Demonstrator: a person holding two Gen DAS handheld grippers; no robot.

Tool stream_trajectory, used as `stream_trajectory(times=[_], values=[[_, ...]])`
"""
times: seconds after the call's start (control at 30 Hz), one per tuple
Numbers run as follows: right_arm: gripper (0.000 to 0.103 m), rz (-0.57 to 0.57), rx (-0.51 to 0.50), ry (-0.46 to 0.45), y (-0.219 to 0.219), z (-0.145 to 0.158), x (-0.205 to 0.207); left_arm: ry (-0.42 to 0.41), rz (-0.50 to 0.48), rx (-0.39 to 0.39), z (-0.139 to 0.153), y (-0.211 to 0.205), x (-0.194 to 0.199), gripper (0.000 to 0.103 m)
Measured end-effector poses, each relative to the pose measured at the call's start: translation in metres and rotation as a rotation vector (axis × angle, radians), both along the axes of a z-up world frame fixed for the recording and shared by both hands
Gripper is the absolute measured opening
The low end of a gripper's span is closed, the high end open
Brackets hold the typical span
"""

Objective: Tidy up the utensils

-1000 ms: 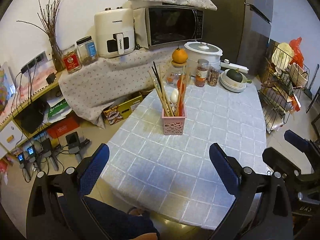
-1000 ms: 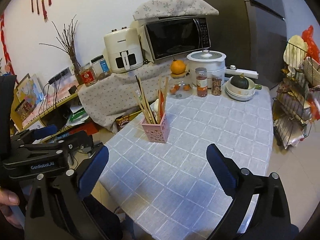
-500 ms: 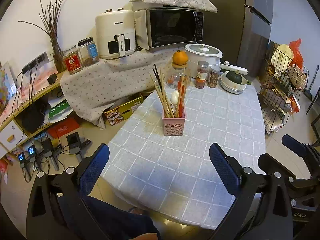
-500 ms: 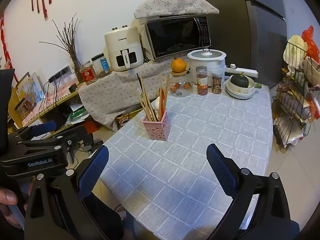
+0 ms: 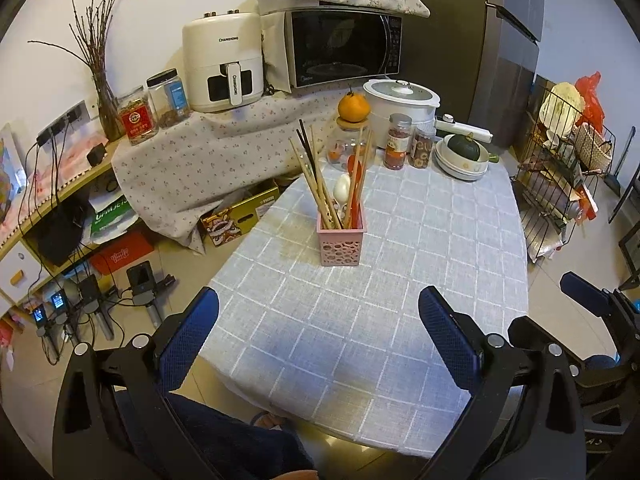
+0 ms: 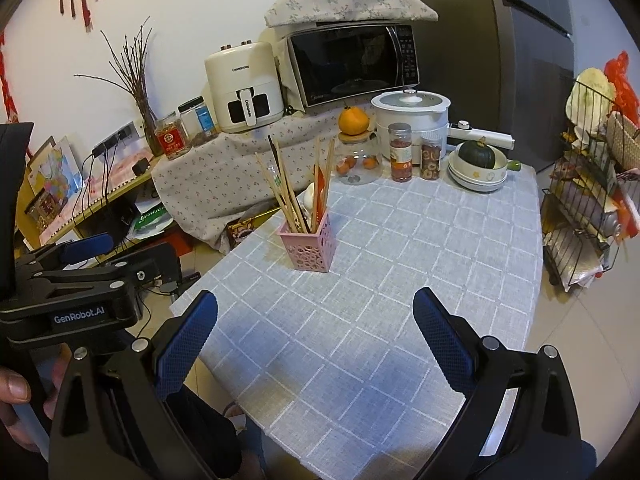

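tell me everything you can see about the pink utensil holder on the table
The pink utensil holder is a small square cup, plastic-looking, its walls pierced with round holes. It stands upright on the grey checked tablecloth, nothing touching it outside. Wooden chopsticks, dark chopsticks, something red and a white spoon lean inside. Both grippers are away from it.

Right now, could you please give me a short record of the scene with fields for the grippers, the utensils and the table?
left gripper: open, empty, above the near table edge
right gripper: open, empty, above the near table edge
holder: pink, upright on the tablecloth
utensils: chopsticks, white spoon and red pieces standing in the holder
far end: jars, orange, stacked bowls
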State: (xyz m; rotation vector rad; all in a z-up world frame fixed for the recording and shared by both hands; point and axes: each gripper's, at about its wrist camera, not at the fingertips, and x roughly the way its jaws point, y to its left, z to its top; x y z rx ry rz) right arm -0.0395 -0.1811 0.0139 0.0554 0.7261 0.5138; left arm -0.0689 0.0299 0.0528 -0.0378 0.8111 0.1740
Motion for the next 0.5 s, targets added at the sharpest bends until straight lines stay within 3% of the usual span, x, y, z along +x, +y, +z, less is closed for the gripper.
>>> stream_trajectory(times=[0.5], values=[[0.096, -0.024, -0.01, 0.003, -0.0046, -0.0008, 0.0033, -0.004, -0.017, 0.02, -0.0041, -0.0019, 0.0042, 0.096]])
